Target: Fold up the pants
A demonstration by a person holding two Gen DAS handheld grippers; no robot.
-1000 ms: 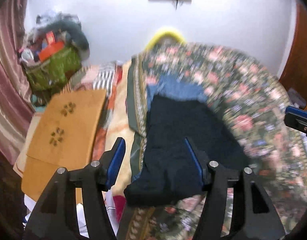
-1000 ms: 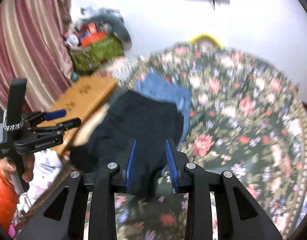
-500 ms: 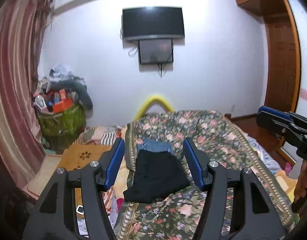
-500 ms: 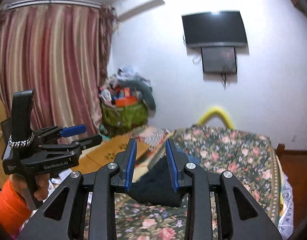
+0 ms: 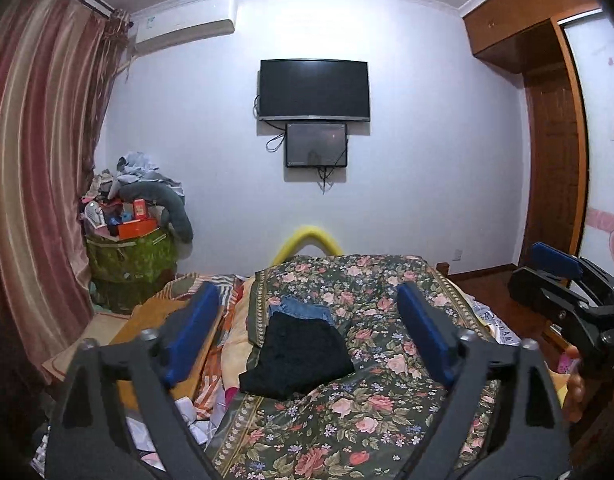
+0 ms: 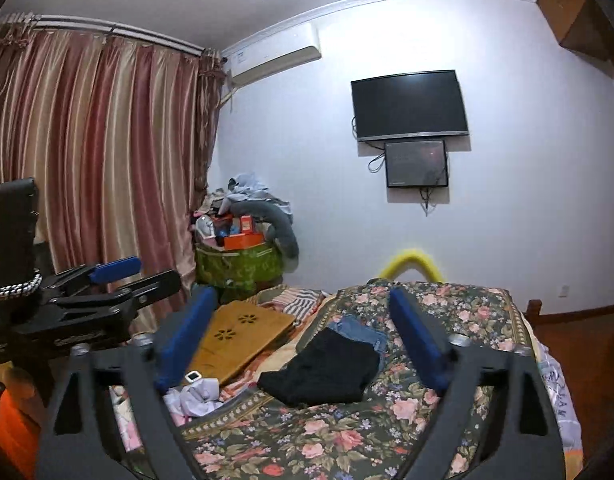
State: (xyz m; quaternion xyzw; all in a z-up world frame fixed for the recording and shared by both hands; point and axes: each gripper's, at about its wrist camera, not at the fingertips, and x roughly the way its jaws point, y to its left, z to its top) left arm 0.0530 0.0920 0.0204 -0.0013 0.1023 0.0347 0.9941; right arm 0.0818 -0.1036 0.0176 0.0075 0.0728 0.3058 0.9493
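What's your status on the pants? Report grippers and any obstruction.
Left gripper and right gripper opening, nothing between the jaws. Black pants folded on the floral bedspread, partly over blue jeans. Nothing blocking.

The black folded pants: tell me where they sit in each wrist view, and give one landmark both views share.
Left wrist view: the black folded pants lie low and centre on the floral bedspread, framed between the blue fingers, overlapping blue jeans behind.
Right wrist view: the black folded pants lie low and just right of centre, right of the wooden board.
Shared landmark: the wall-mounted TV.
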